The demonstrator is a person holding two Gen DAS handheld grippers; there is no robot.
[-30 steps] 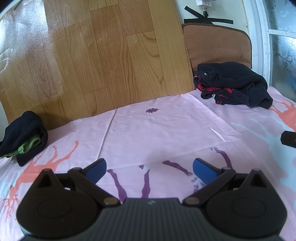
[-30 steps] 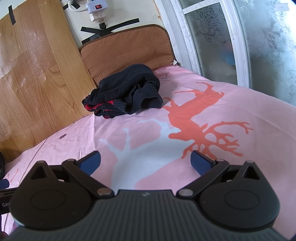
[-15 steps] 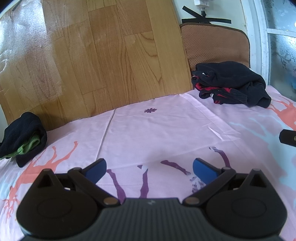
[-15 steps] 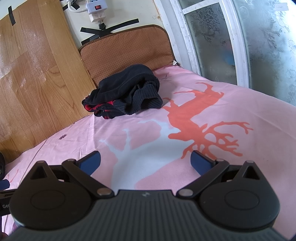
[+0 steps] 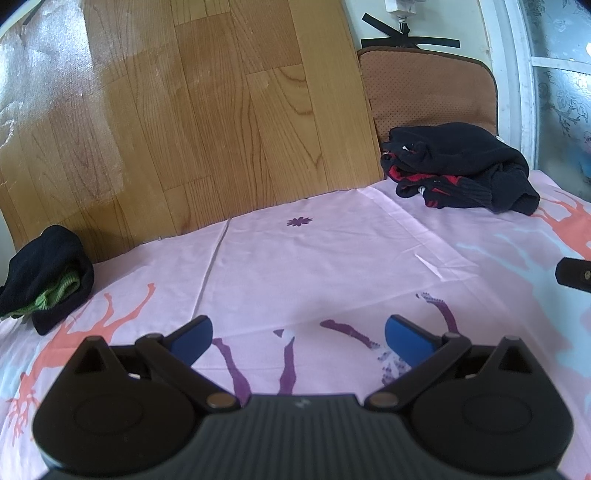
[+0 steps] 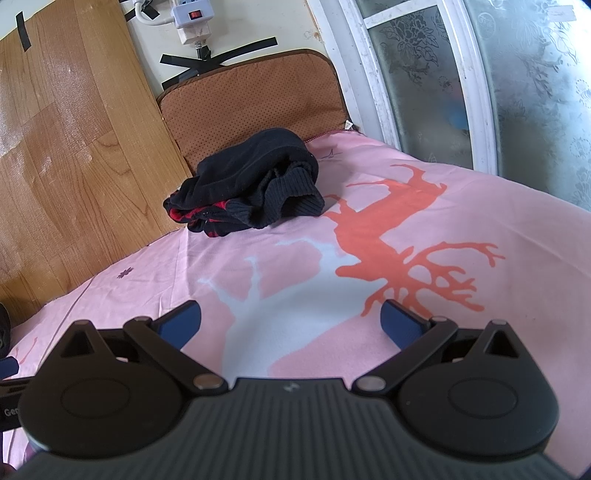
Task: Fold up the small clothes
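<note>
A crumpled black garment with red patches [image 5: 458,170] lies at the far right of the pink bedsheet [image 5: 314,266], against a brown cushion; it also shows in the right wrist view [image 6: 251,192]. A folded black and green garment [image 5: 48,284] lies at the far left by the wooden board. My left gripper [image 5: 298,338] is open and empty, low over the sheet's middle. My right gripper [image 6: 290,323] is open and empty over the sheet, well short of the black and red garment.
A wooden board [image 5: 184,110] stands along the back. A brown cushion [image 6: 251,99] leans behind the black garment, with a power strip [image 6: 192,18] taped above. A frosted window [image 6: 498,92] runs along the right. The right gripper's edge [image 5: 574,273] shows in the left wrist view.
The left wrist view has shifted very slightly. The right gripper has not visibly moved. Both stay open and empty.
</note>
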